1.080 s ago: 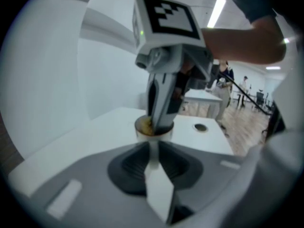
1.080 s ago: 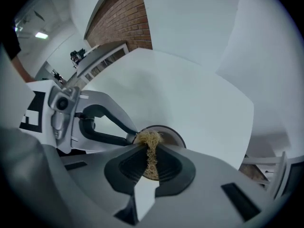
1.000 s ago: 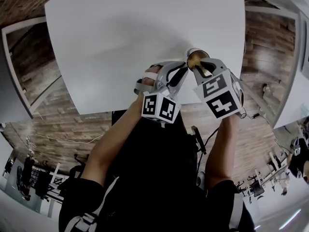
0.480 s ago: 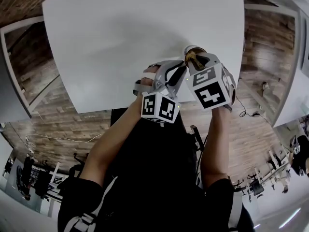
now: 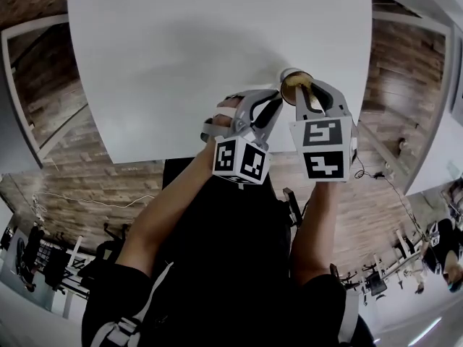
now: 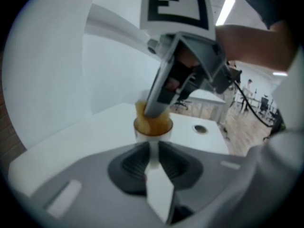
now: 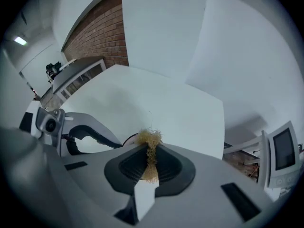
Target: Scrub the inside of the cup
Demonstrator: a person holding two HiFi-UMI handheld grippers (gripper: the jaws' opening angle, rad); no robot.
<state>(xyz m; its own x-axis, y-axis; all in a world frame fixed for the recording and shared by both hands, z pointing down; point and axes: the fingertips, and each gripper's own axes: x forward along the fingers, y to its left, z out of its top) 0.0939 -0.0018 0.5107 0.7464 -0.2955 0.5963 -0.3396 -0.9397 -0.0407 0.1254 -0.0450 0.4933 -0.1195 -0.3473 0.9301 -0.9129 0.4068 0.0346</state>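
The white table (image 5: 181, 63) carries the work near its near edge, toward the right corner. There the left gripper (image 5: 270, 105) is clenched on the side of the cup (image 6: 153, 127). The right gripper (image 5: 305, 96) pinches a golden wire scourer (image 7: 150, 139), pressed into the cup's mouth.

Open-plan office or lab workspace, not home.
- Large plain white worktop (image 5: 181, 63), bare surface.
- Wood-plank floor (image 5: 65, 168), loose cable (image 5: 72, 197) trailing across it.
- Brick wall (image 7: 102, 37) beside white partition panels (image 7: 164, 27).
- More white desks (image 6: 209, 139) beyond, one with cable hole (image 6: 200, 128).
- Wheeled office chair (image 6: 183, 101) at far desk.
- Strip ceiling light (image 6: 226, 11).
- Wall screen (image 7: 285, 151) at right edge.
- Person (image 6: 249, 85) standing in distance among further desks and chairs.
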